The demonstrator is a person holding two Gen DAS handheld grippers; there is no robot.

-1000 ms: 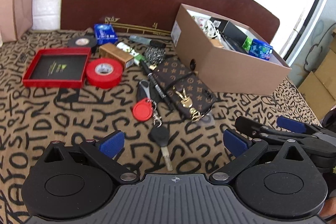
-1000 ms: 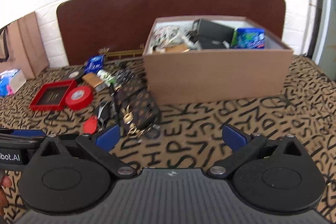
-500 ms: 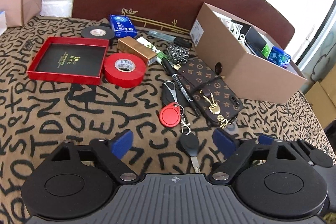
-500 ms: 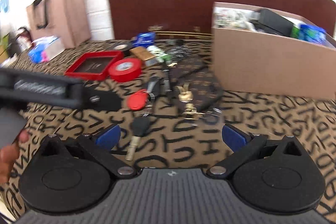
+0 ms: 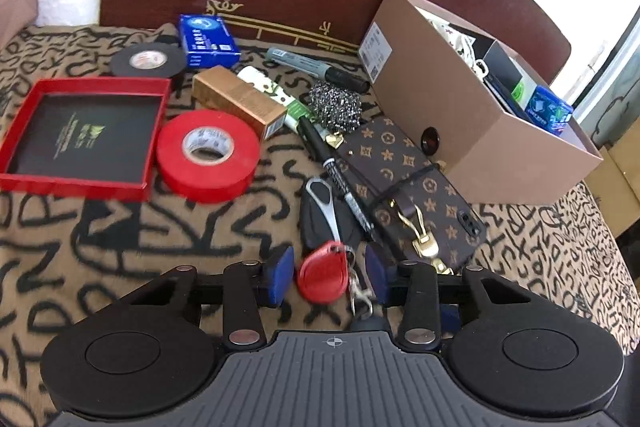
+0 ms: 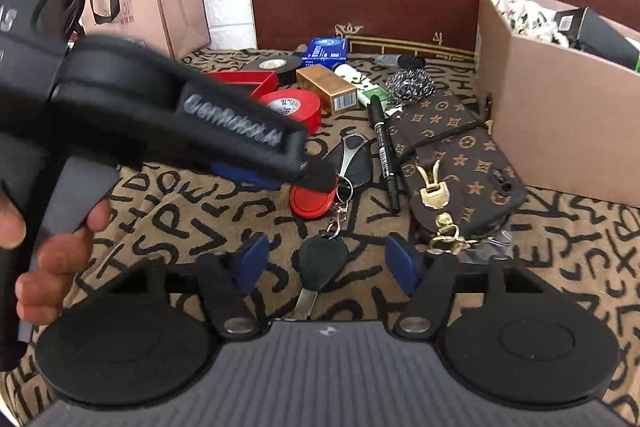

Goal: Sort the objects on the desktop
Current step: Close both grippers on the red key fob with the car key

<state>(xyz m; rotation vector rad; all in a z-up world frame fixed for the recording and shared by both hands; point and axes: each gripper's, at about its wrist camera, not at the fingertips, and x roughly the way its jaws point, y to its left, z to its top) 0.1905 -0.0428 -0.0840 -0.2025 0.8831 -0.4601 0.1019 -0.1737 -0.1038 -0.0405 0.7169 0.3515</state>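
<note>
A bunch of keys lies on the patterned cloth: a red key fob (image 5: 324,277), a black key (image 6: 323,261) and a black-and-silver car remote (image 5: 320,207). My left gripper (image 5: 328,273) is low over the cloth with the red key fob between its blue pads. Its jaws are closing and the pads stand just clear of the fob. In the right wrist view the left gripper (image 6: 304,179) reaches in from the left over the red key fob (image 6: 310,205). My right gripper (image 6: 328,259) straddles the black key's head, jaws closing, pads apart from it.
Behind the keys lie a black pen (image 5: 340,179), a monogram phone case (image 5: 408,183), a red tape roll (image 5: 206,155), a red tray (image 5: 80,135), a gold box (image 5: 240,101), a steel scourer (image 5: 335,103) and a black tape roll (image 5: 146,59). A part-filled cardboard box (image 5: 460,115) stands at the right.
Both grippers came forward and down toward the key bunch and their jaws narrowed. The left now brackets the red fob, the right the black key.
</note>
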